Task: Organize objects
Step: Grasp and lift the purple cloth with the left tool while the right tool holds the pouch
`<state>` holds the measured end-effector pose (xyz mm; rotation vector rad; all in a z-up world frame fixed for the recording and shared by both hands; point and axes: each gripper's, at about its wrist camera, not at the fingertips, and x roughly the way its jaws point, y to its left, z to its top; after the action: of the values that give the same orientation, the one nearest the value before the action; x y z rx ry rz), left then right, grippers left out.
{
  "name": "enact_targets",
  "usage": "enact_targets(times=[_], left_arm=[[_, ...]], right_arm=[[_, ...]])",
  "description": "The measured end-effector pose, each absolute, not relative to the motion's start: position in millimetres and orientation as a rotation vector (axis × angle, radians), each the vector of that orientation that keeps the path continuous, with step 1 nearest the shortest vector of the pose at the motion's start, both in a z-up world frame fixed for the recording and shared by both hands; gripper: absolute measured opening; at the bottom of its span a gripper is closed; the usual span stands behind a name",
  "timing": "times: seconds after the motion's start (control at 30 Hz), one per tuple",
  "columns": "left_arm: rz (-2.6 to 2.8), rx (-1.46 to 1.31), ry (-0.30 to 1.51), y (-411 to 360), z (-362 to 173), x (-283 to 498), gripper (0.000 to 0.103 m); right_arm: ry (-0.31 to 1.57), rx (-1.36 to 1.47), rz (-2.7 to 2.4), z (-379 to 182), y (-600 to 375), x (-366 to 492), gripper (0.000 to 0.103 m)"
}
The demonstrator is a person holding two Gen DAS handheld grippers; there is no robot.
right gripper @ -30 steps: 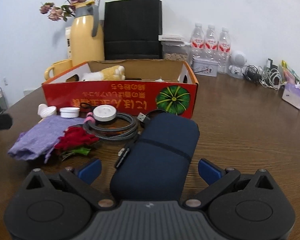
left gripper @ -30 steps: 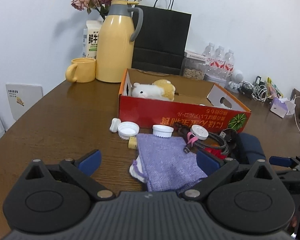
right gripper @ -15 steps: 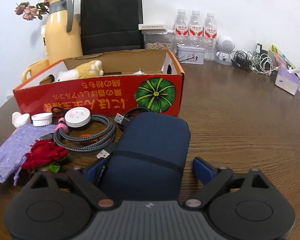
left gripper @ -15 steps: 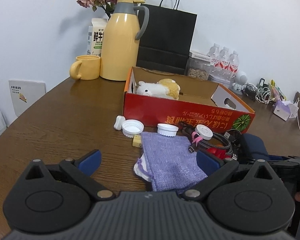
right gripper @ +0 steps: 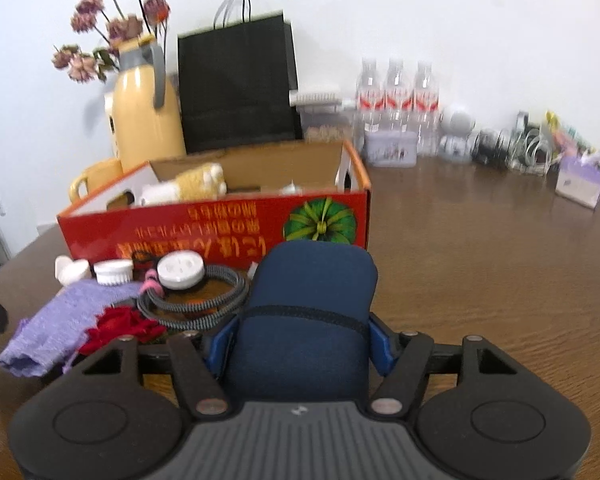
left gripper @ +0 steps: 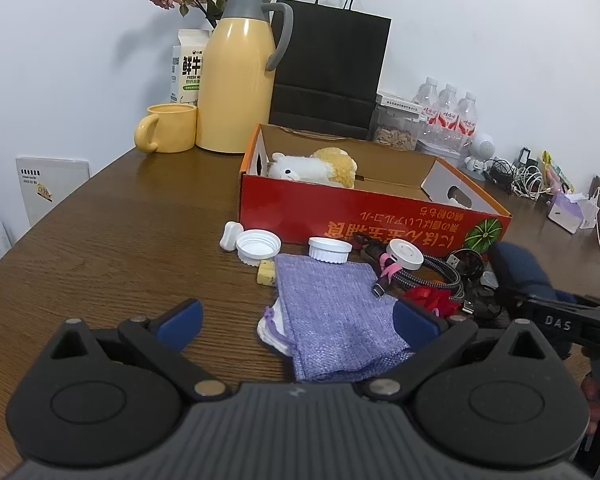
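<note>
Right gripper (right gripper: pixel 298 344) clamped on navy pouch (right gripper: pixel 308 312), left gripper (left gripper: pixel 296 318) spread wide

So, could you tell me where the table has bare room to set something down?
Bare wood lies left of the red box, running from the yellow mug to the left gripper, and right of the box toward the tangled cables. In front of the box it is crowded: white lids, purple cloth, coiled cable.

Both low wrist views face the red box (left gripper: pixel 364 220).

navy pouch (right gripper: pixel 306 316), red box (left gripper: pixel 364 222), lilac cloth (left gripper: pixel 332 320)
</note>
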<state>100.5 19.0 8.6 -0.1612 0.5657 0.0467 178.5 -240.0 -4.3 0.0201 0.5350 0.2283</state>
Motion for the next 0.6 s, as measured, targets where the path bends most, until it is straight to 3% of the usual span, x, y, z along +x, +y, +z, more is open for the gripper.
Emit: enact_targets(times=[0.6], left_arm=[[0.030,-0.137,0.648,-3.9,-2.8,148.7,0.103]], right_arm=[[0.438,-0.027,0.252,4.3,-236.1,163.7,0.065]])
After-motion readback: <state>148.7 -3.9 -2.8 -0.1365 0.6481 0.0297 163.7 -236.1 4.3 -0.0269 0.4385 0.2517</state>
